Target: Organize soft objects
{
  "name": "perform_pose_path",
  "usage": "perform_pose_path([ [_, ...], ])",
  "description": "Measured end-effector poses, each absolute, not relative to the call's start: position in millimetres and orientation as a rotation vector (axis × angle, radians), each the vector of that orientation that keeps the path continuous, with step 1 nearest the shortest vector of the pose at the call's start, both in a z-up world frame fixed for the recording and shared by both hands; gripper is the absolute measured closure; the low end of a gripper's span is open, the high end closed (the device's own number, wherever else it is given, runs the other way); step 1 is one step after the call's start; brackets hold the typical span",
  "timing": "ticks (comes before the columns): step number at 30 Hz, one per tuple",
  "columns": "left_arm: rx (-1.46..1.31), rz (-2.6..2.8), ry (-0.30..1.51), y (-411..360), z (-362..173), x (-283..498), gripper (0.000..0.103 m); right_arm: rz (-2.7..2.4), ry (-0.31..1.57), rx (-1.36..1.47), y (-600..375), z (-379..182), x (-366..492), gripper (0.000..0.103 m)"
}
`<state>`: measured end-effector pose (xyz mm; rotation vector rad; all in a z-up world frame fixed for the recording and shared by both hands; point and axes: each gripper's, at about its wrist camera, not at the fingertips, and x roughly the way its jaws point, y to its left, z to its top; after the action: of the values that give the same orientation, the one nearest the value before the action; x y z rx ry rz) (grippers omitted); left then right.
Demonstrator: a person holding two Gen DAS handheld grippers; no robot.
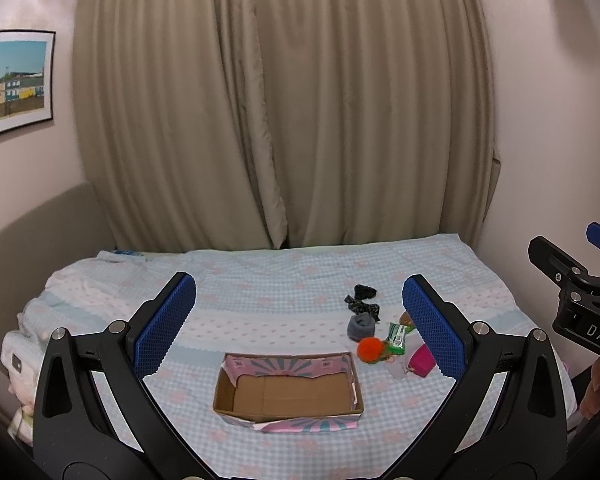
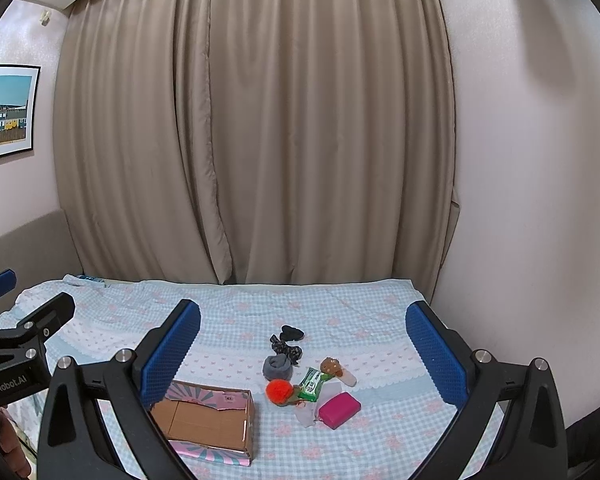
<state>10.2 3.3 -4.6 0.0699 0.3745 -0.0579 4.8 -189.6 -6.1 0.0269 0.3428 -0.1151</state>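
An open cardboard box (image 1: 288, 394) (image 2: 210, 424) with nothing in it lies on the checked bedspread. To its right sits a small pile: an orange pompom (image 1: 370, 349) (image 2: 279, 392), a grey rolled sock (image 1: 361, 326) (image 2: 277, 367), black fabric pieces (image 1: 363, 300) (image 2: 287, 340), a green packet (image 1: 397, 338) (image 2: 312, 385), a pink block (image 1: 420, 360) (image 2: 339, 409) and a brown plush toy (image 2: 332, 367). My left gripper (image 1: 300, 328) is open above the box. My right gripper (image 2: 302, 354) is open above the pile. Neither holds anything.
The bed (image 1: 260, 280) fills the lower half, with beige curtains (image 1: 280, 100) behind it and a wall close on the right. A framed picture (image 1: 14, 80) hangs at left. A crumpled pillow or bundle (image 1: 20, 360) lies at the bed's left edge.
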Motion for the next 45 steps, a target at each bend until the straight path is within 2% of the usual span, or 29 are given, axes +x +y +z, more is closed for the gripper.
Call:
perform_pose_path([
  [16, 0.067, -0.07, 0.389, 10, -3, 15, 0.0, -0.115, 0.345, 0.026, -185, -10, 11, 0.0],
  [24, 0.068, -0.102, 0.46, 13, -15, 46, 0.0, -0.152, 0.377, 0.044, -191, -18, 16, 0.0],
  [36, 0.057, -0.158, 0.671, -52, -113, 119, 0.0, -0.199, 0.522, 0.057, -258, -93, 64, 0.0],
  [45, 0.009, -0.022, 0.862, -129, -209, 195, 0.0, -0.113, 0.728, 0.129, -339, -192, 144, 0.0],
])
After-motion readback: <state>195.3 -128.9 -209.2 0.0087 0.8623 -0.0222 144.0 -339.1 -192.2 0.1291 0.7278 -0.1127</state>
